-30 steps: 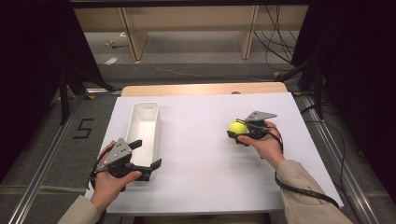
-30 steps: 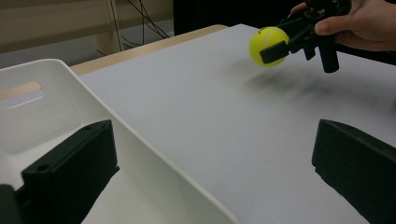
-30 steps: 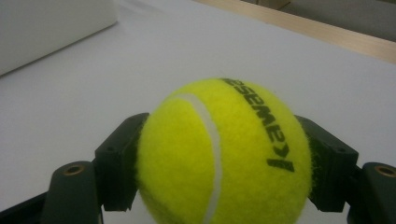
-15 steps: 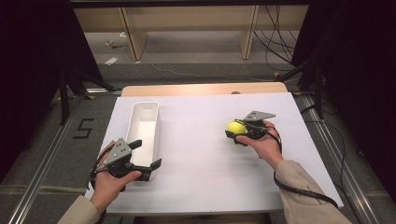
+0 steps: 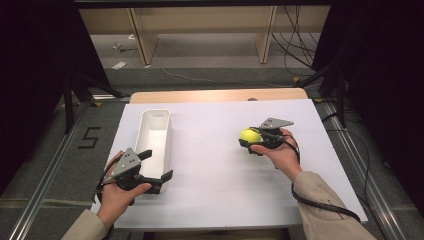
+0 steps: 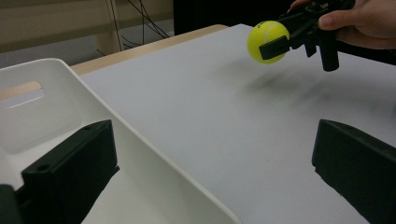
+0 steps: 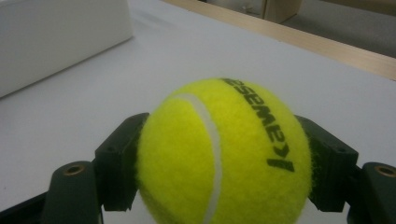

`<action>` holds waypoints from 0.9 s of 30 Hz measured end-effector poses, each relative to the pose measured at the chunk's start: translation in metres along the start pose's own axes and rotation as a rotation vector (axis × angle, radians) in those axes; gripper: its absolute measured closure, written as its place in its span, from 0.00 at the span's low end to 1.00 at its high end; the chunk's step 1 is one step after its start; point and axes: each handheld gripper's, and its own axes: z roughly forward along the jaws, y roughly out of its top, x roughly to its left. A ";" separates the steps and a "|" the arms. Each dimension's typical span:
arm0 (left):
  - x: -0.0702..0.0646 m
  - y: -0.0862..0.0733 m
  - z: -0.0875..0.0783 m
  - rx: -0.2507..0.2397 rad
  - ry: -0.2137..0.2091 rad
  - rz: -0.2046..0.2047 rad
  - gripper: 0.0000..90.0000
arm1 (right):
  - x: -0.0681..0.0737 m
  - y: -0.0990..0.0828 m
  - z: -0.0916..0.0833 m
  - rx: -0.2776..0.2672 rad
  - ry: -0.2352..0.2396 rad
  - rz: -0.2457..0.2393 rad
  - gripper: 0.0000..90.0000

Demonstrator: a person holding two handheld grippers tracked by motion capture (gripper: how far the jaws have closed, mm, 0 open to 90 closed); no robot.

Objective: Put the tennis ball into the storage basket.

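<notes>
Tennis ball: sitting clamped between the jaws of the right gripper, held above the white tabletop, right of centre. The right gripper view is showing black lettering and a white seam on the ball; the high view is too coarse for either.

White bin: lying lengthwise at the left; its far handle slot is appearing in the left gripper view.

Left gripper: jaws standing wide apart, gripping nothing, straddling the bin's near wall.

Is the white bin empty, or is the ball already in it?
Empty as far as visible. The bin shows a bare white inside; the ball is outside, clamped in the right gripper above the table.
</notes>
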 end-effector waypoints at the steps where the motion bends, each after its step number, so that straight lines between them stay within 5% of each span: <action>1: 0.000 0.000 0.000 0.000 0.000 0.001 0.00 | 0.000 0.000 0.000 -0.002 0.000 0.000 0.30; 27: 0.000 0.000 0.000 0.001 -0.001 0.000 0.00 | 0.016 0.017 0.002 -0.059 0.026 -0.022 0.30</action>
